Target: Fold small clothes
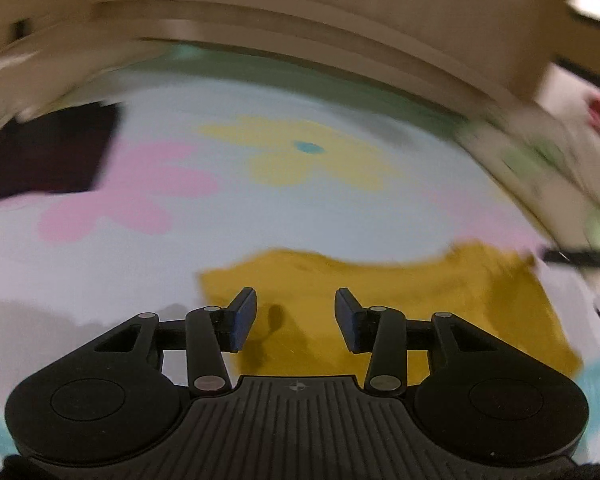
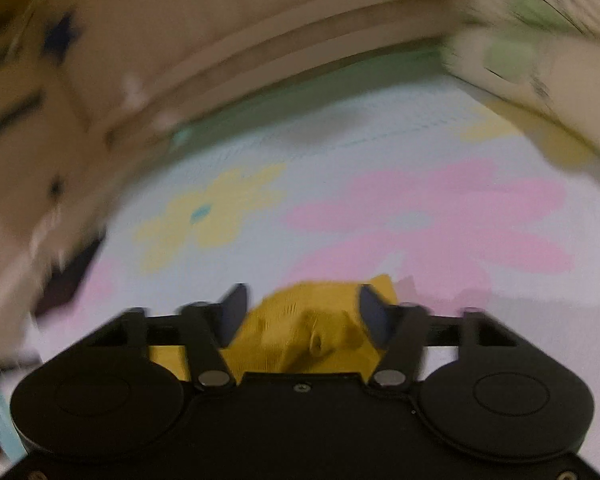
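Observation:
A mustard-yellow small garment (image 1: 420, 300) lies spread on a pale blue bed sheet with pink and yellow flowers (image 1: 300, 200). My left gripper (image 1: 296, 320) is open and empty, with its fingers over the garment's near left part. In the right wrist view a bunched part of the same yellow garment (image 2: 304, 328) sits between the fingers of my right gripper (image 2: 304, 312), whose jaws stand wide apart around it. Both views are blurred by motion.
A dark folded cloth (image 1: 48, 156) lies on the sheet at the far left. A beige headboard (image 1: 300, 20) runs along the far edge. A pillow with green print (image 1: 540, 160) sits at the right. A pink flower (image 2: 440, 216) marks the sheet ahead.

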Demonstrator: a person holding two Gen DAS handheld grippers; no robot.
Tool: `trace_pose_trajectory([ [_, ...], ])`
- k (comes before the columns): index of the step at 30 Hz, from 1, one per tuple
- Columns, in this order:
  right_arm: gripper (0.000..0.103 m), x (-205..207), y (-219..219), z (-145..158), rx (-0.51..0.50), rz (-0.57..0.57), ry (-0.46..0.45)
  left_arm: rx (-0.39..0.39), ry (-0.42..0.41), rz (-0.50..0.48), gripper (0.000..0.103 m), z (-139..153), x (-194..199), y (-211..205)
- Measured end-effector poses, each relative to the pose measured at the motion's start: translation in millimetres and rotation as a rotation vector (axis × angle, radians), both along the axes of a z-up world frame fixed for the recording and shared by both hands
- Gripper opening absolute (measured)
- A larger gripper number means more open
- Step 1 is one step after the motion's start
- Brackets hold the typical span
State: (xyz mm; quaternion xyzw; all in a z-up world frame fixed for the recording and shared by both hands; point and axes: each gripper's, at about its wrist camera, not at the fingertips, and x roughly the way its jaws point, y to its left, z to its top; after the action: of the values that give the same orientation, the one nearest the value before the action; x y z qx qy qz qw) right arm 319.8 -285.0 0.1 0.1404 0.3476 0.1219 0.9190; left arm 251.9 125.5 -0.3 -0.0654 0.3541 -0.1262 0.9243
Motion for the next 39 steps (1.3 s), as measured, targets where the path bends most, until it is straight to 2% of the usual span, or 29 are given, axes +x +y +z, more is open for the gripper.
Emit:
trace_pose_trajectory([
  [1,0.043,-3,7,0,-0.048,0.043,0.009,0.009,0.011,-0.046,0.042,-1,-6,-8],
  [4,0.043,-14,25,-4,-0.133,0.132,0.027,0.022,0.071,-0.139,0.042,-14,-17,-31],
  [5,0.043,-18,33,-9,-0.181,0.165,0.038,0.033,0.083,-0.153,0.042,-18,-18,-35],
  [9,0.043,-16,49,-15,-0.215,0.197,0.057,0.081,0.111,-0.178,0.042,-35,-13,-46],
  [13,0.043,-11,59,-26,-0.265,0.225,0.060,0.062,0.112,-0.113,0.042,-37,8,-41],
  [17,0.043,4,64,-37,-0.260,0.201,0.063,0.001,0.129,-0.026,0.042,-36,38,-32],
  [23,0.042,44,61,-42,-0.212,0.152,0.050,-0.011,0.128,0.033,0.042,-37,74,-20],
  [25,0.043,50,60,-41,-0.205,0.136,0.050,-0.039,0.137,0.069,0.042,-39,80,-12],
  [30,0.045,70,47,-40,-0.207,0.036,0.068,-0.074,0.130,0.135,0.042,-30,80,15],
  [31,0.046,70,44,-40,-0.204,0.017,0.068,-0.077,0.126,0.142,0.045,-26,80,21],
  [32,0.046,68,39,-38,-0.191,-0.008,0.068,-0.073,0.121,0.156,0.052,-21,78,28],
  [34,0.048,62,30,-34,-0.160,-0.040,0.068,-0.076,0.117,0.188,0.057,-13,71,39],
  [36,0.053,50,21,-27,-0.146,-0.058,0.079,-0.096,0.127,0.211,0.059,-8,66,49],
  [39,0.053,39,17,-23,-0.146,-0.063,0.086,-0.106,0.152,0.208,0.060,-2,45,55],
])
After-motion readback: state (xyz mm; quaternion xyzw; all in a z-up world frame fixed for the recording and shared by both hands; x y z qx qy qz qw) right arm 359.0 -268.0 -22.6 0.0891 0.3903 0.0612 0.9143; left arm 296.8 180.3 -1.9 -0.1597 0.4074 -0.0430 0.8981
